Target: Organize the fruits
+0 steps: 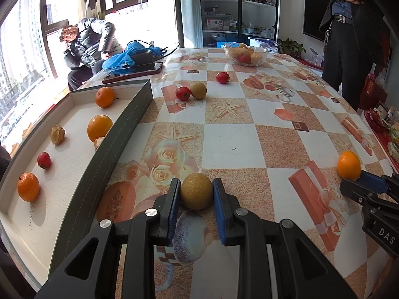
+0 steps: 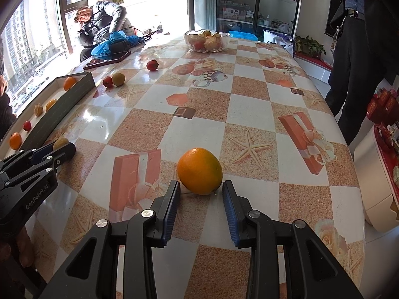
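My left gripper clasps the yellow fruit on the table, both pads touching it. The tray lies at its ten o'clock, holding oranges, a red fruit and husked ones. My right gripper is spread, unclenched, the orange at twelve o'clock just past its tips. Two red fruits, another yellow one and a glass bowl sit farther off.

I see a tan fruit, maybe a longan, between my left fingers; an orange lies on the surface.
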Motion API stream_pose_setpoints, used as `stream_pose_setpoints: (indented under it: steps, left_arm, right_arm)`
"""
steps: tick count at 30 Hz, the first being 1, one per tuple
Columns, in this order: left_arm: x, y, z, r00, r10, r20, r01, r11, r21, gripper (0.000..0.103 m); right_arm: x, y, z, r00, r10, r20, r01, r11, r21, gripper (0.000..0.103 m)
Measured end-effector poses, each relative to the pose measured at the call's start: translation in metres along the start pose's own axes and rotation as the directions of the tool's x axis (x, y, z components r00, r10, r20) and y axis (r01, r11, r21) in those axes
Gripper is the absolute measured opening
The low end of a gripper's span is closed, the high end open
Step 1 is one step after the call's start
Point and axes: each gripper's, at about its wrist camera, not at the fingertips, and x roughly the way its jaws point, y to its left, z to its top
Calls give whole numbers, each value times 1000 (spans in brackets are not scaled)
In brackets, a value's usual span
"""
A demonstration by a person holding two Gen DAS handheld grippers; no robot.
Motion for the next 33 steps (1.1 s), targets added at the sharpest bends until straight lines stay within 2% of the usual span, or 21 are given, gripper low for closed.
stream_pose_setpoints:
  steps: [7, 11, 12, 13, 14, 19, 22, 24, 25, 26, 33]
  left_arm:
    - [-1, 5, 1, 998, -59, -13, 59, 998, -4, 28]
    - [-2, 2, -1, 998, -56, -8, 56, 998, 8, 28]
    - [-2, 3, -2, 998, -55, -8, 55, 998, 9, 28]
    - [-3, 2, -2, 998, -55, -7, 55, 998, 10, 28]
    - [-3, 2, -2, 998, -55, -6, 55, 998, 12, 28]
    - [-4, 2, -3, 999, -54, -4, 54, 998, 17, 28]
    - [-4, 3, -2, 999, -51, -3, 51, 998, 21, 28]
    - [-4, 2, -2, 999, -52, -3, 52, 998, 20, 28]
    - [-4, 2, -2, 999, -51, -3, 51, 998, 21, 28]
    - [-4, 2, -2, 999, -50, -3, 50, 999, 22, 28]
    - [-4, 3, -2, 998, -67, -13, 67, 998, 8, 28]
  right_arm:
    - [-11, -7, -10, 999, -7, -36, 7, 1000, 8, 37]
    - [-11, -12, -6, 999, -2, -43, 3, 1000, 29, 38]
    - [-11, -14, -4, 999, 3, -43, -1, 999, 44, 52]
    - [-10, -16, -2, 999, 8, -39, -6, 998, 58, 74]
    - [-10, -17, 1, 1000, 13, -28, -11, 998, 65, 79]
    - [-3, -10, 20, 1000, 22, -19, -21, 999, 45, 79]
    - [12, -3, 27, 998, 11, -58, -9, 1000, 28, 76]
    - [19, 0, 26, 997, -4, -72, 6, 1000, 17, 61]
    - [19, 1, 25, 998, -17, -65, 17, 1000, 8, 45]
    - [18, 0, 25, 998, -2, -60, 2, 1000, 13, 37]
    - [10, -10, 19, 997, 39, -67, -35, 997, 68, 37]
